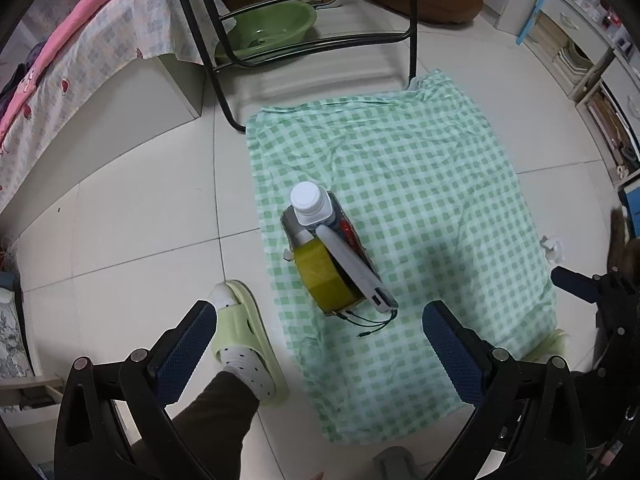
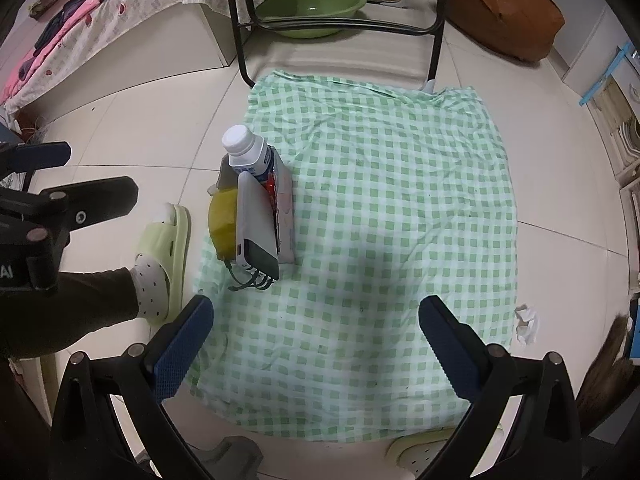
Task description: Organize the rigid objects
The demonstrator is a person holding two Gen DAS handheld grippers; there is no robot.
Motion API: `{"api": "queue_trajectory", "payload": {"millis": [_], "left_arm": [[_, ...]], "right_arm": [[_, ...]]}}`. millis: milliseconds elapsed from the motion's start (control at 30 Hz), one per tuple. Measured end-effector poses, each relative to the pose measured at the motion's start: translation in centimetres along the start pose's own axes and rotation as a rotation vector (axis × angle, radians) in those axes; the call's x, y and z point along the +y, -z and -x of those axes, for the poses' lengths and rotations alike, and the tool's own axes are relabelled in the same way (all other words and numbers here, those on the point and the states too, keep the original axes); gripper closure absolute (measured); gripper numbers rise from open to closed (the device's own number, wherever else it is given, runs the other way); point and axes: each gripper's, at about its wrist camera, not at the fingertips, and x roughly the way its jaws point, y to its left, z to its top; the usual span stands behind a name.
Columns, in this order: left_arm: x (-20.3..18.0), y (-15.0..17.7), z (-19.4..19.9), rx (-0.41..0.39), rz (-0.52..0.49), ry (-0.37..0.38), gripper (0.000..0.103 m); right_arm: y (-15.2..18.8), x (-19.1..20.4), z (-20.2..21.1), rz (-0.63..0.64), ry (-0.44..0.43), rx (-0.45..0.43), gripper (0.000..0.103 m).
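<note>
A small cardboard box (image 1: pixel 362 254) (image 2: pixel 286 216) stands on a green checked cloth (image 1: pixel 420 184) (image 2: pixel 392 200) on the floor. It holds a white-capped bottle (image 1: pixel 310 204) (image 2: pixel 246 150), a yellow tape roll (image 1: pixel 324 276) (image 2: pixel 222 220) and a white power bank (image 1: pixel 356 270) (image 2: pixel 256 224) with cables hanging out. My left gripper (image 1: pixel 320 340) is open and empty, above and in front of the box. My right gripper (image 2: pixel 316 340) is open and empty over the cloth, right of the box; it shows at the right edge of the left wrist view (image 1: pixel 576 280).
A black metal chair (image 1: pixel 304 40) (image 2: pixel 340 20) stands behind the cloth, with a green basin (image 1: pixel 268 32) (image 2: pixel 312 8) under it. A bed (image 1: pixel 80 60) is on the left. A foot in a green slipper (image 1: pixel 248 340) (image 2: pixel 164 256) rests left of the cloth. Crumpled paper (image 2: pixel 526 324) lies right of the cloth.
</note>
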Motion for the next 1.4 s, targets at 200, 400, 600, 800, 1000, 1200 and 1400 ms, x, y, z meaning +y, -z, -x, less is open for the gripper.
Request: {"api": "queue_trajectory", "payload": {"millis": [200, 400, 600, 800, 1000, 1200, 1400], "left_arm": [[0.1, -0.1, 0.1, -0.002, 0.005, 0.008, 0.000], [0.2, -0.1, 0.3, -0.005, 0.012, 0.016, 0.000], [0.3, -0.1, 0.4, -0.008, 0.018, 0.021, 0.000], [0.4, -0.1, 0.5, -0.008, 0.023, 0.025, 0.000], [0.4, -0.1, 0.5, -0.006, 0.027, 0.026, 0.000], [0.5, -0.2, 0.4, -0.004, 0.027, 0.027, 0.000], [0.5, -0.2, 0.4, -0.003, 0.029, 0.028, 0.000]], "right_arm": [[-0.1, 0.1, -0.2, -0.004, 0.003, 0.009, 0.000], [0.0, 0.2, -0.5, -0.006, 0.008, 0.016, 0.000], [0.1, 0.3, -0.9, -0.008, 0.009, 0.025, 0.000], [0.0, 0.4, -1.2, -0.006, 0.011, 0.032, 0.000], [-0.1, 0.4, -1.2, -0.007, 0.012, 0.032, 0.000], [-0.1, 0.5, -1.3, -0.009, 0.012, 0.032, 0.000], [-0.1, 0.4, -1.3, -0.008, 0.012, 0.032, 0.000]]}}
